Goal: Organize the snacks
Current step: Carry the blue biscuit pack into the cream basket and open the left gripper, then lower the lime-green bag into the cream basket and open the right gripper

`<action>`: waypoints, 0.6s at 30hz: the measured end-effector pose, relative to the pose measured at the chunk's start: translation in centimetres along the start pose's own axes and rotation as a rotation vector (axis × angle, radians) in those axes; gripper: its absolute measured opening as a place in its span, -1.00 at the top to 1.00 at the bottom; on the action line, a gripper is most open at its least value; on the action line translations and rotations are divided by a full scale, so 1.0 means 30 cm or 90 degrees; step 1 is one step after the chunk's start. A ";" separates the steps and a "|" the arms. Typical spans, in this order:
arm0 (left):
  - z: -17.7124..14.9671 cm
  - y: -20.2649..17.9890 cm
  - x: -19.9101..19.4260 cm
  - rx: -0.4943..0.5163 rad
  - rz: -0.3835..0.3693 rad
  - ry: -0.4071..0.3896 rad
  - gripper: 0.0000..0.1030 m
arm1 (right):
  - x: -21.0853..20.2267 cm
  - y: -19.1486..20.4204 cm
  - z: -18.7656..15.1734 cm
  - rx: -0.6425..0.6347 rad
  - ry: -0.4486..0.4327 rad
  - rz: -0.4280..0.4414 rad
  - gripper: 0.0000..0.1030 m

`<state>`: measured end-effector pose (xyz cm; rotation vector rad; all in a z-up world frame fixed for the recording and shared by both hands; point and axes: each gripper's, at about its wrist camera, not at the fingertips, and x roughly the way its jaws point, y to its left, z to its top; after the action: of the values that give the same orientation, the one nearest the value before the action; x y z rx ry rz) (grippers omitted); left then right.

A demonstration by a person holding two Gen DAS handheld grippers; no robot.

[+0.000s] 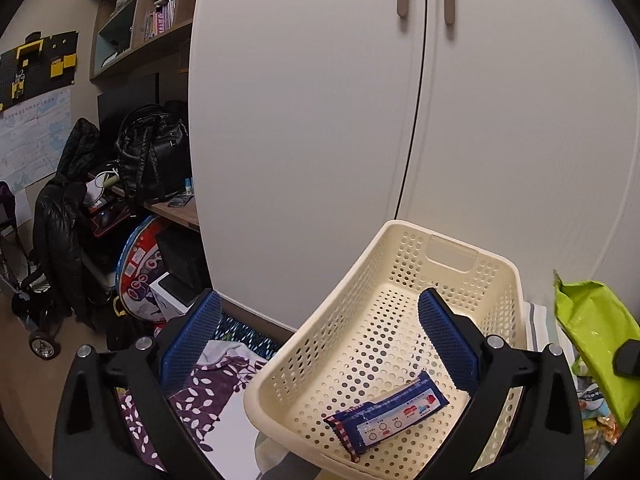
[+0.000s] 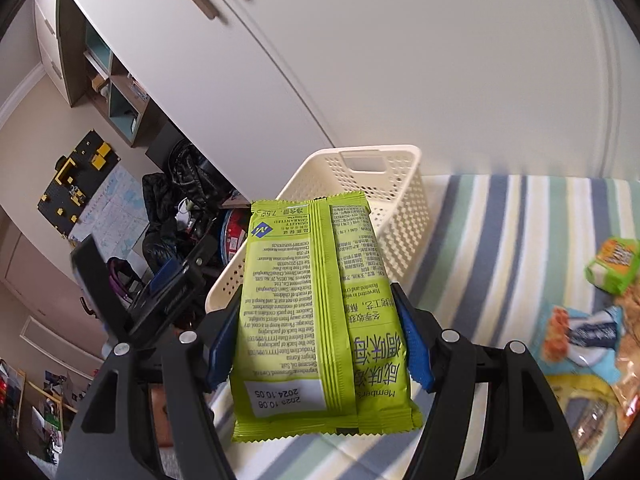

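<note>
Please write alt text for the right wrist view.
The right tongs grip a lime-green foil snack packet, printed back facing the camera, in front of a cream perforated plastic basket on a striped blanket.

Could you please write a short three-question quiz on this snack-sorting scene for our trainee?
1. True or false: the cream basket already holds a blue packet.
2. What does the right gripper hold?
A. green packet
B. a bottle
C. nothing
3. Fill in: the left gripper is ____.

Key: 1 true; 2 A; 3 open.
</note>
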<state>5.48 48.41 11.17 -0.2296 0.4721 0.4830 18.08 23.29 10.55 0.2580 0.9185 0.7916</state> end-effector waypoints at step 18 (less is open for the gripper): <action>0.010 0.082 0.035 -0.058 0.001 0.016 -0.95 | 0.323 0.084 0.061 0.053 0.040 -0.028 -0.63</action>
<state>5.20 51.03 10.68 -0.3235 0.4750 0.5039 21.71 32.13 7.04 0.2862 1.0149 0.7248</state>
